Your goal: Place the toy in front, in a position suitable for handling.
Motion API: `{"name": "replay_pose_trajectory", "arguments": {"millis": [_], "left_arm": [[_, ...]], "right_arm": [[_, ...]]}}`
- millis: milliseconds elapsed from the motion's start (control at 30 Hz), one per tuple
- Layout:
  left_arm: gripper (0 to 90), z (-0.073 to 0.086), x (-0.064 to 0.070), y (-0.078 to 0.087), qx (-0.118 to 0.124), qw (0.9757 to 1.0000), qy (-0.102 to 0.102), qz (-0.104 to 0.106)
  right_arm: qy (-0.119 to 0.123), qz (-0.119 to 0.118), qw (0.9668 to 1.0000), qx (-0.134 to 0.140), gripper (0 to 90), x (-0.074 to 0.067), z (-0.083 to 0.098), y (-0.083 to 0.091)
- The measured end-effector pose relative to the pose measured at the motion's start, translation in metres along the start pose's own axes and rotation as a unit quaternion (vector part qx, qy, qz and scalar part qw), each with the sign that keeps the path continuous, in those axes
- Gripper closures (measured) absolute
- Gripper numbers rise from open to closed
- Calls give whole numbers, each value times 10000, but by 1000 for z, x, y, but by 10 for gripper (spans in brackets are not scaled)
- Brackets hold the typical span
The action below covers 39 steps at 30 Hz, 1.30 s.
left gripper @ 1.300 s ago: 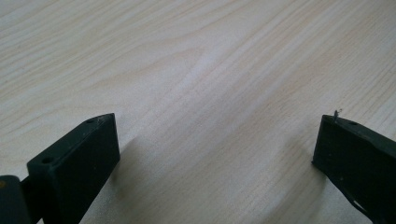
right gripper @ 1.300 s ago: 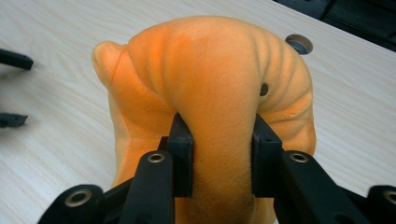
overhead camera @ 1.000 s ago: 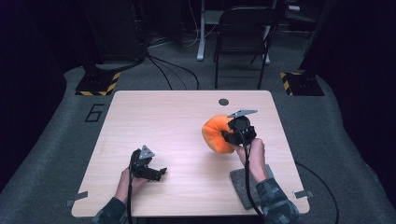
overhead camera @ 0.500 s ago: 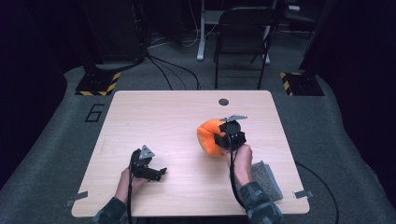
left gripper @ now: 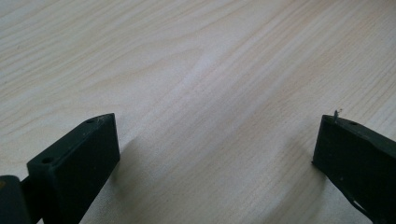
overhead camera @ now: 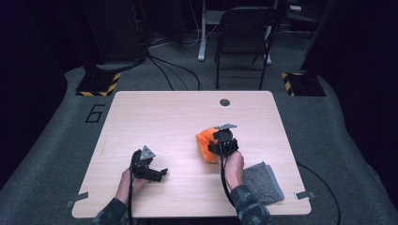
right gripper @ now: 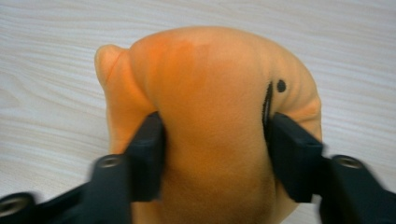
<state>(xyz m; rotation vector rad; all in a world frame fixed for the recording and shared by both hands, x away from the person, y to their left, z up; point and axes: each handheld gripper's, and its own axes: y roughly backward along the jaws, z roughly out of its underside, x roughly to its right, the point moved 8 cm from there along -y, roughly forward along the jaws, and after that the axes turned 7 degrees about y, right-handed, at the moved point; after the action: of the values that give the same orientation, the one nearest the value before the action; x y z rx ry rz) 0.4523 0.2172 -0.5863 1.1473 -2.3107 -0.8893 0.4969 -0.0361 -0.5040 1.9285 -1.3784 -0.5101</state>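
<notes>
An orange soft toy (overhead camera: 203,143) with black marks sits low over the wooden table (overhead camera: 187,112), right of centre. My right gripper (overhead camera: 214,148) is shut on it; in the right gripper view the black fingers (right gripper: 148,154) press into the sides of the toy (right gripper: 210,79), which bulges wider beyond them. Its jaws have just been opening with the toy still pinched between them. My left gripper (overhead camera: 159,173) rests at the front left, held by a hand. In its own view the left gripper (left gripper: 217,140) stands open over bare wood with nothing between the fingers.
A grey cloth (overhead camera: 263,180) lies by the table's front right corner, just right of the right forearm. A small dark round spot (overhead camera: 225,102) marks the far edge. A black chair (overhead camera: 244,28) and cables stand on the floor behind the table.
The right hand has carried the orange toy down, leftward and nearer, and the grey cloth it covered is now exposed. The left hand has stayed put.
</notes>
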Motion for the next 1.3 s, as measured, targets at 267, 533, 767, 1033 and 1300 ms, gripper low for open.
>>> {"name": "replay_pose_trajectory", "arguments": {"millis": [267,533,767,1033,1300], "left_arm": [[3,0,0,0,1,10000,1,0],[3,0,0,0,1,10000,1,0],[3,0,0,0,1,10000,1,0],[3,0,0,0,1,10000,-3,1],[3,0,0,0,-10,10000,-13,9]], "right_arm": [[91,-366,9986,368,143,14,-4,25],[401,-764,9941,659,70,39,5,60],[575,-809,9928,676,27,54,26,83],[461,-836,9945,427,0,75,72,91],[328,-820,9961,-66,0,93,129,78]]}}
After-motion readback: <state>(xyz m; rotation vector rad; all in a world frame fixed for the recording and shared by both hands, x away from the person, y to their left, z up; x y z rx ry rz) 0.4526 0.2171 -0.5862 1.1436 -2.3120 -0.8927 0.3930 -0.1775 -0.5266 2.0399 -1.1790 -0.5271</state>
